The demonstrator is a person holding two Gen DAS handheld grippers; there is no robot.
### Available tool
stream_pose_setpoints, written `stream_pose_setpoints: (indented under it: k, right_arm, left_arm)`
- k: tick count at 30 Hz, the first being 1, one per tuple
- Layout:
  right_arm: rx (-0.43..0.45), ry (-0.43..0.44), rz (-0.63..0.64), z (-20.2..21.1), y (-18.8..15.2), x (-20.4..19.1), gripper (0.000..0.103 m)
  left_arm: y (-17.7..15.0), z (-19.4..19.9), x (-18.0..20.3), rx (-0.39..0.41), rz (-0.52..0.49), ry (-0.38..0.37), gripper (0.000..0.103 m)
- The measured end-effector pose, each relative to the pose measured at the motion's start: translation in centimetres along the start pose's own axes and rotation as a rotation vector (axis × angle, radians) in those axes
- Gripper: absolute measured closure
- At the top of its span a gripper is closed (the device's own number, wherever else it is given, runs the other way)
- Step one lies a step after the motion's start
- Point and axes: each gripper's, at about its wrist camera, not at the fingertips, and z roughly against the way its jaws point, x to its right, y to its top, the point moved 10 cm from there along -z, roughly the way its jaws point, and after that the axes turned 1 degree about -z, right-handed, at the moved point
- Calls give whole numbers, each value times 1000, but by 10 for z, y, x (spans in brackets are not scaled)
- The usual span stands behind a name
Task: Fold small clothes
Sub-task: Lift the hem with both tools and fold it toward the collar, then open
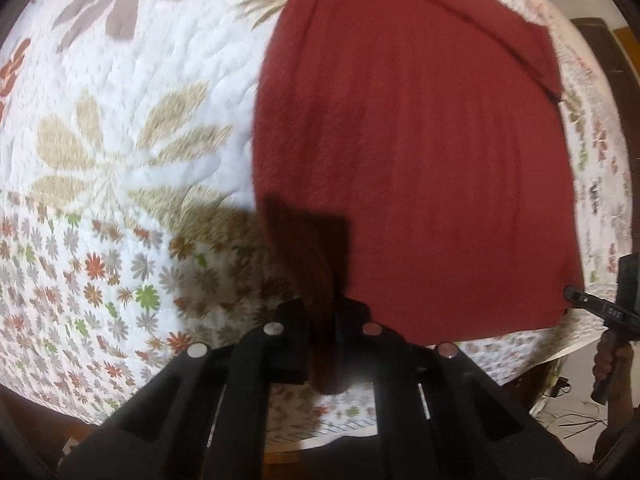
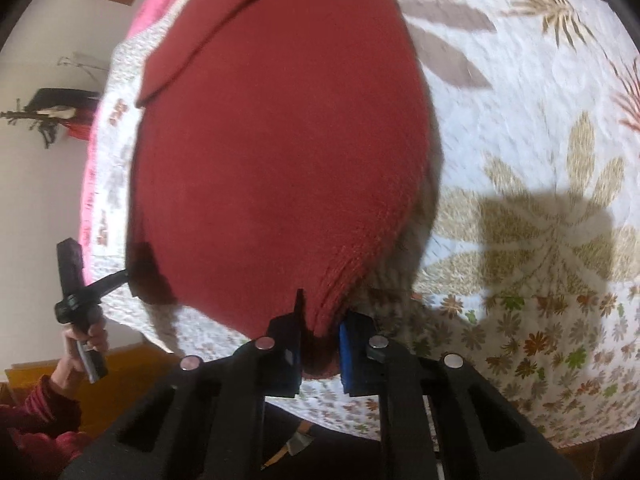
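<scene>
Centrally, dark red knitted garment (image 1: 416, 152) lies spread on white floral quilted bedspread (image 1: 120, 168); left tool (image 1: 324, 332) clamped on near hem corner; right tool (image 2: 320, 340) pinching other hem corner; both corners lifted slightly.

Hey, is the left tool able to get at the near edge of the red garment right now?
Yes, it looks so: the left tool already has the red garment pinched at its near corner, with nothing between them on the floral quilt.
</scene>
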Motion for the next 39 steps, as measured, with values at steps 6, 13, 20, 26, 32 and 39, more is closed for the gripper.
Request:
stream_pose_setpoints:
  k: [6,13,20,26,32,39]
  right_arm:
    - [52,45,15,23,20,-14,90]
    - [134,76,11,50,60,-19,95]
    - [178,85,9,66,108,-15,96]
    - [173,97,-47,54,155,-8,96]
    - [133,71,-86,30,194,6,96]
    - [141,35,-74,35,208,16,74]
  left_arm:
    - [22,30,5,77,-9,-10,96]
    - [66,52,-1,155,-25,-13,96]
    - [107,54,-13,189,-14,-19,96]
    - [149,32,-11,176,10,-2,96]
    - [181,0,-15,139,65,15,93]
    - [191,-5,-14,100,78,-27,89]
